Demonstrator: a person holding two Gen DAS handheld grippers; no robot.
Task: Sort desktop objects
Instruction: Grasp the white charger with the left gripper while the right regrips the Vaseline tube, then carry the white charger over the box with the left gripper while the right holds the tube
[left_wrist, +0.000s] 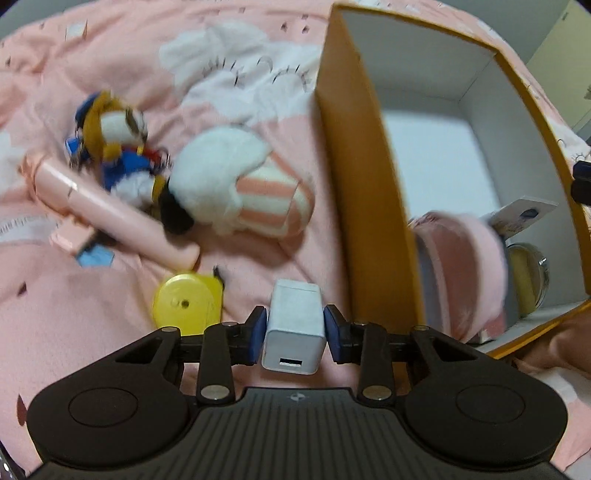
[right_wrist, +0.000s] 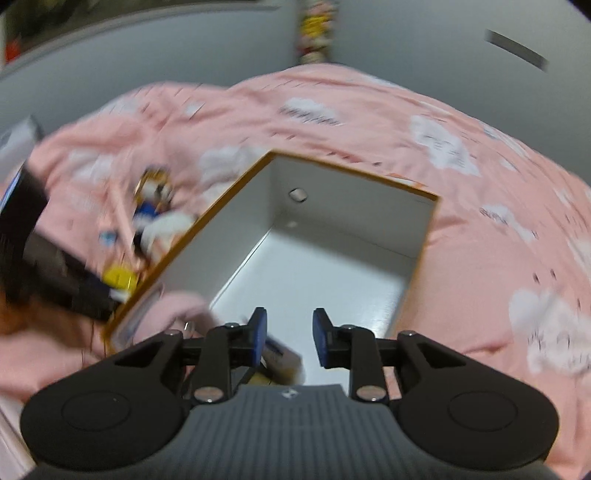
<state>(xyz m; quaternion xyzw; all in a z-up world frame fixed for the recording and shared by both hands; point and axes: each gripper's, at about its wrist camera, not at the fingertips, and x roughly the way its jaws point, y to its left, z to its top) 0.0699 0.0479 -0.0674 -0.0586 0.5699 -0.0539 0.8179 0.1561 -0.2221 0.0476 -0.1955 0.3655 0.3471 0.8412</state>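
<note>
My left gripper (left_wrist: 294, 328) is shut on a white USB charger block (left_wrist: 294, 332), held just left of the orange-walled box (left_wrist: 364, 192). On the pink bedding lie a yellow round tape measure (left_wrist: 184, 304), a pink tube (left_wrist: 122, 218), a striped white plush (left_wrist: 236, 188) and a duck plush keychain (left_wrist: 118, 147). Inside the box sit a pink fluffy item (left_wrist: 461, 273), a glass jar (left_wrist: 528, 277) and a card (left_wrist: 524, 216). My right gripper (right_wrist: 289, 334) is open and empty above the box (right_wrist: 421, 254), over a small boxed item (right_wrist: 282, 360).
Pink cloud-print bedding (right_wrist: 480, 258) covers the whole surface. A dark object (right_wrist: 33, 251), blurred, sits left of the box in the right wrist view. A grey wall (right_wrist: 406, 37) stands behind the bed.
</note>
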